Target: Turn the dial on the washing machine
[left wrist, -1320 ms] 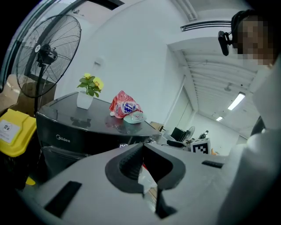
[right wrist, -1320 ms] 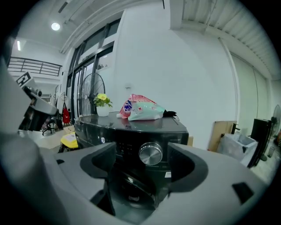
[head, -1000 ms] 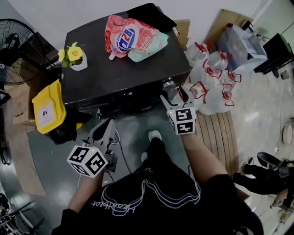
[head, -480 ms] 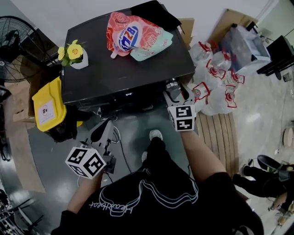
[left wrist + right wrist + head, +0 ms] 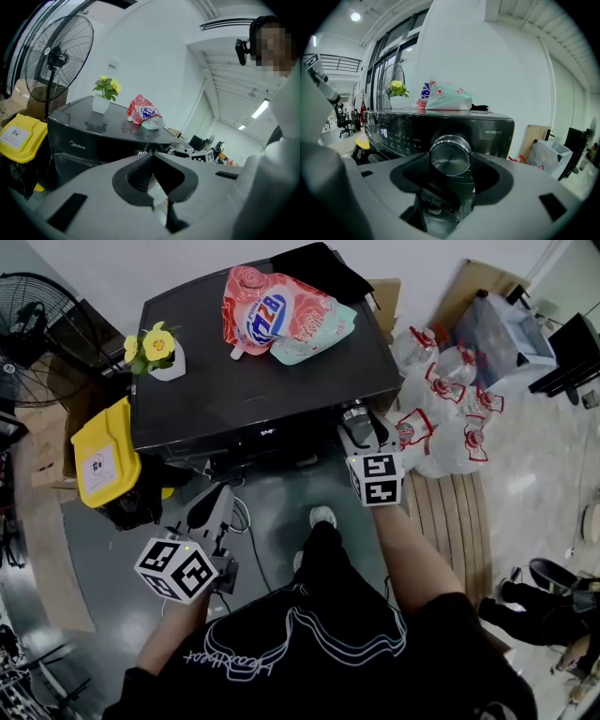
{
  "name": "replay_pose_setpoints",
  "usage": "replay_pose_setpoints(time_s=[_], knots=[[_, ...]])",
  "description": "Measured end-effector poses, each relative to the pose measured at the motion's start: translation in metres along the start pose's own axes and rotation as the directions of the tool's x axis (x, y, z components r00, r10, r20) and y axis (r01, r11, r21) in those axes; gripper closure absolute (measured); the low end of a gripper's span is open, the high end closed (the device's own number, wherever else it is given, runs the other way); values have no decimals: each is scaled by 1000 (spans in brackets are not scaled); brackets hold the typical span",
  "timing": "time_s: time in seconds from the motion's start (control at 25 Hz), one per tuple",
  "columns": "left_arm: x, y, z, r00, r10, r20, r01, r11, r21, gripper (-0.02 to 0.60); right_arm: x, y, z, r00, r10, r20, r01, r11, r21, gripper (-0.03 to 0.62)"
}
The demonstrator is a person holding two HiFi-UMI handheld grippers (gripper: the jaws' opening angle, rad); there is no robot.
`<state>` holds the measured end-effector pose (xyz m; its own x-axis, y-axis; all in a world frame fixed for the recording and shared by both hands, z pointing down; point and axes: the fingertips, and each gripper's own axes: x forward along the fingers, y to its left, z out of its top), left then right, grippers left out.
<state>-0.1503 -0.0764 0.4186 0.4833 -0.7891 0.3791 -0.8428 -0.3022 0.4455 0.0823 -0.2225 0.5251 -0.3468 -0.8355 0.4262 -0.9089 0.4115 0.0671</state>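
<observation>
A black front-loading washing machine (image 5: 253,381) stands ahead of me, its silver dial (image 5: 356,412) on the right end of the control panel. My right gripper (image 5: 360,427) reaches up to that dial. In the right gripper view the dial (image 5: 450,156) fills the gap between the jaws, which have just been closing and now touch it on both sides. My left gripper (image 5: 210,502) hangs low in front of the machine's left half, shut and empty; its tips (image 5: 153,157) meet in the left gripper view.
On the machine's top lie a pink detergent pouch (image 5: 281,317), a potted yellow flower (image 5: 159,352) and a black cloth (image 5: 319,268). A yellow bin (image 5: 101,463) and a fan (image 5: 42,334) stand at the left. Several water jugs (image 5: 441,399) crowd the right.
The right gripper's jaws have narrowed onto the dial. The left gripper has barely moved.
</observation>
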Motion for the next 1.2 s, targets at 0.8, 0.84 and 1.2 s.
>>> replay_pose_setpoints(time_s=[0.8,0.84,1.2], knots=[[-3,1,-2,1000,14,2,-14,1000,-17,577,1,-3,-3,992,117,46,-126,921,368,313],[-3,1,-1,1000,14,4,-14,1000,-17,577,1,-4,-3,992,121,47,-130,916,380,313],[-7,5,1,1000,13,7,-13,1000,-18,577,1,-5,-4,986,149,77,-168,846,507,315]])
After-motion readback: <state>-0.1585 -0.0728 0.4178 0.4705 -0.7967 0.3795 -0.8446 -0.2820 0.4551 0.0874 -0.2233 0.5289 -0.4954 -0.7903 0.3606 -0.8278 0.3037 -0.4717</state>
